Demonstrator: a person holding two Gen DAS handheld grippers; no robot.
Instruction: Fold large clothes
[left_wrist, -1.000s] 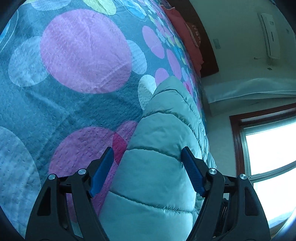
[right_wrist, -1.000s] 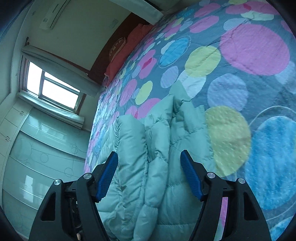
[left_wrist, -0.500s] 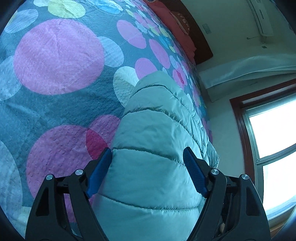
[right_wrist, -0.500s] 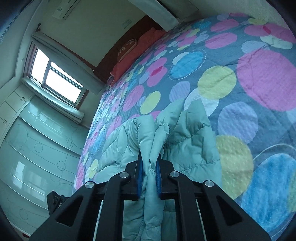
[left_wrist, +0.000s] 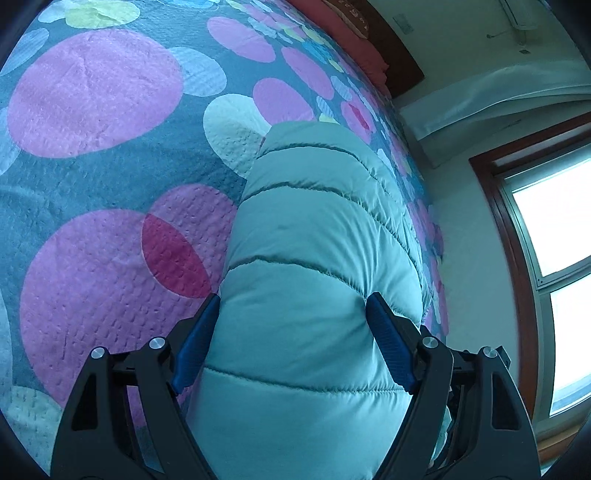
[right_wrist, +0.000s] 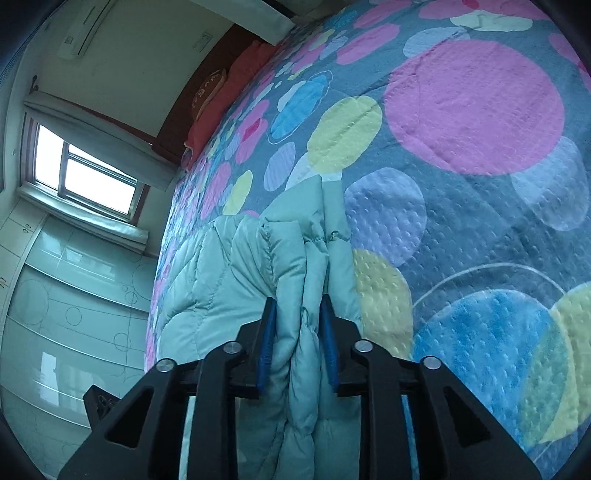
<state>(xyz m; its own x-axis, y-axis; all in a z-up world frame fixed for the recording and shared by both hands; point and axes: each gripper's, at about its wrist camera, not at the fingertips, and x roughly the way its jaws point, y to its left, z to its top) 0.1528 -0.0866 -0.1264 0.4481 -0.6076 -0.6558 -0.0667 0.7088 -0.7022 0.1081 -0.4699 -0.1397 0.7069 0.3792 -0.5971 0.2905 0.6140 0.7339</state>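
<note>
A puffy mint-green quilted jacket (left_wrist: 314, 258) lies on a bed with a dotted bedspread (left_wrist: 92, 110). In the left wrist view my left gripper (left_wrist: 291, 314) is open, its blue pads either side of a thick folded part of the jacket. In the right wrist view my right gripper (right_wrist: 297, 321) is shut on bunched layers of the jacket (right_wrist: 295, 266), near its edge beside the bare bedspread (right_wrist: 480, 221).
A red pillow (right_wrist: 221, 99) and dark headboard (left_wrist: 391, 55) are at the far end of the bed. A window (left_wrist: 554, 258) and a white wardrobe (right_wrist: 74, 314) stand beyond the bed's side. An air conditioner (right_wrist: 85, 26) hangs on the wall.
My right gripper closed on the bunched jacket layers and still grips them, with its jaws slightly wider now than half a second ago. My left gripper moved forward along the fold and stayed open.
</note>
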